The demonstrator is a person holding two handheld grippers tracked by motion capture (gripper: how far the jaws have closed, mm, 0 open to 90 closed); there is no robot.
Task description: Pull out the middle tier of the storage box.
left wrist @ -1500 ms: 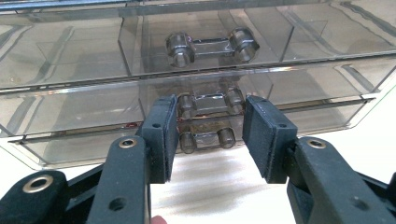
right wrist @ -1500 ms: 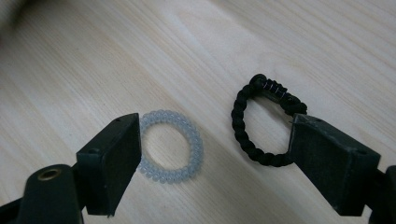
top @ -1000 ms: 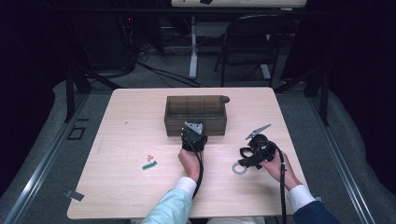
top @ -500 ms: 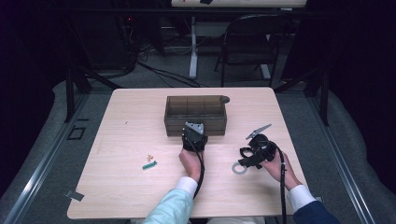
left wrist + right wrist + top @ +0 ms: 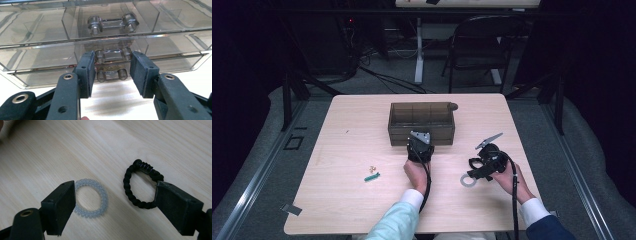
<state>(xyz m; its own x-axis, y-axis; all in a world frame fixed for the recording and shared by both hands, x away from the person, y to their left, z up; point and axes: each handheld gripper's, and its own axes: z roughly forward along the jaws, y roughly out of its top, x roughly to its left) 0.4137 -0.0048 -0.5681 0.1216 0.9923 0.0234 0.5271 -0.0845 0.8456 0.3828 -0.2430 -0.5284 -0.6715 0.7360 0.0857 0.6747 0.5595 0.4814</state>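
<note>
We have the left gripper spread open at the front of the clear drawer box, which stands at the middle of the table, its jaws on either side of the lower drawer handle but not yet pinching it. That handle is a small stiff bar of smooth plastic, so we judge it slippery; the pads should close square across the bar between its two round posts, and the light box may slide toward us when we pull. The right gripper is open too, hovering over two hair ties near the table's right front: a pale coil tie and a black braided tie. Both look soft, light and springy; we would pinch one strand of the ring, not its whole width.
</note>
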